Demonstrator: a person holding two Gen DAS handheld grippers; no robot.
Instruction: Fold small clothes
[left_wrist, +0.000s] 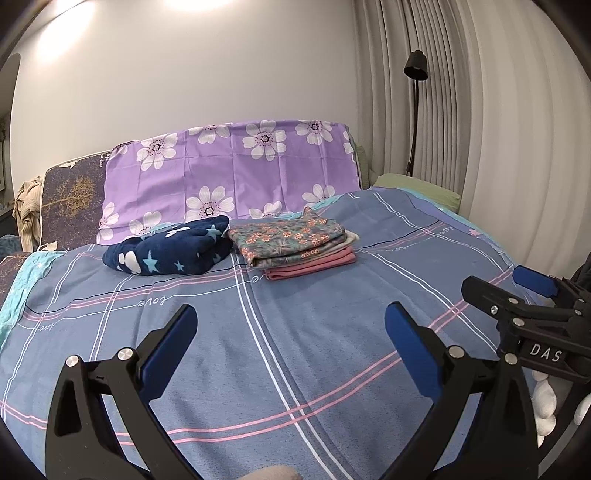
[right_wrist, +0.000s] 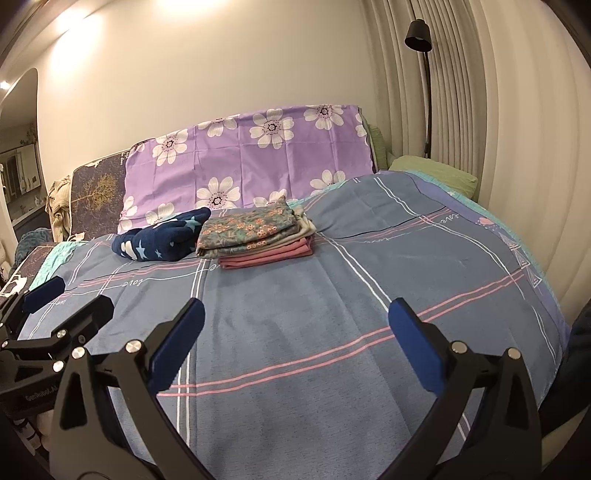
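I see both grippers, left gripper (left_wrist: 290, 325) & right gripper (right_wrist: 295, 321), jaws wide, empty, over bed (left_wrist: 295, 350). Folded stack (left_wrist: 295, 243) sits far; only right view shows mirror (right_wrist: 18, 147).

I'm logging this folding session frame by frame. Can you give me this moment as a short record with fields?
surface: bed with blue plaid sheet
folded stack: floral piece on top, pink piece at the bottom, far side of the bed
beside stack: navy star-print garment, bunched, to the stack's left
left gripper: open, holding nothing, above bare sheet
right gripper: open, holding nothing
backdrop: purple flowered cloth, black floor lamp
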